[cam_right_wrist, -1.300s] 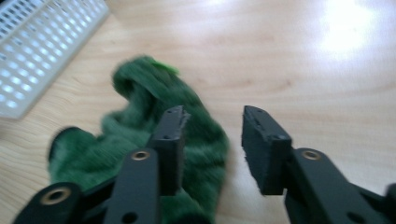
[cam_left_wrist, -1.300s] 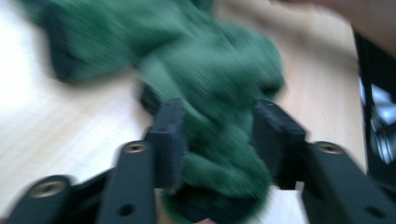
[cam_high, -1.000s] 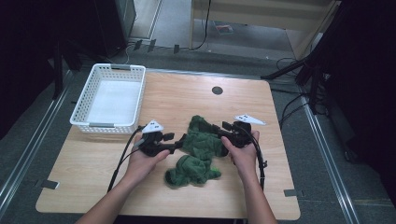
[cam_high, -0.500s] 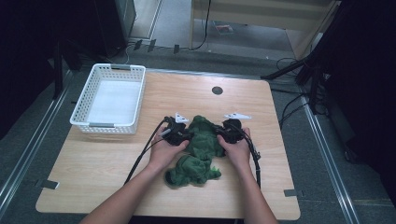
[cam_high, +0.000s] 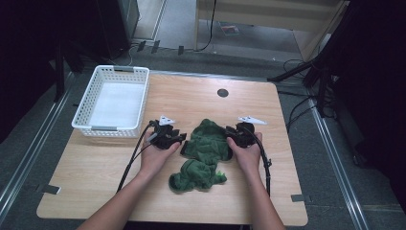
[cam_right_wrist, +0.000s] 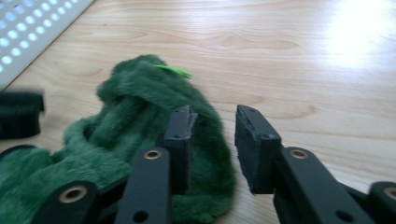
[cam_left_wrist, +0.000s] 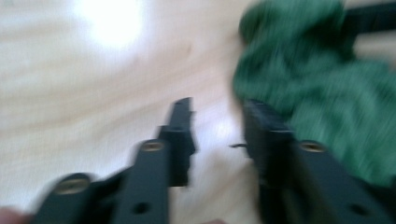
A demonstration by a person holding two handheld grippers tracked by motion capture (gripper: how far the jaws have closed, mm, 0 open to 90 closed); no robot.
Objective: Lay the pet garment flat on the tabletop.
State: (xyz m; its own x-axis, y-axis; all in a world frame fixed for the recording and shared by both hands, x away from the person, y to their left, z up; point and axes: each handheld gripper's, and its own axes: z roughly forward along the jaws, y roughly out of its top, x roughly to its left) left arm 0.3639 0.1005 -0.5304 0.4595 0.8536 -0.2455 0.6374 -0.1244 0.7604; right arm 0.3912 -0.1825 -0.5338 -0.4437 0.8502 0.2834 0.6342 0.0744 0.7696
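Wooden worktop [cam_high: 201, 96], frame centre: green plush garment [cam_high: 206, 148] flanked by left gripper [cam_high: 178, 141] and right gripper [cam_high: 229, 139], fingers just reopened, released; folding apparently unfinished.

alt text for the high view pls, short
A person's two hands, each holding a two-jaw gripper, flank a crumpled green fuzzy cloth on a wooden table: left gripper at its left edge, right gripper at its right. An empty white basket sits at the table's far left.
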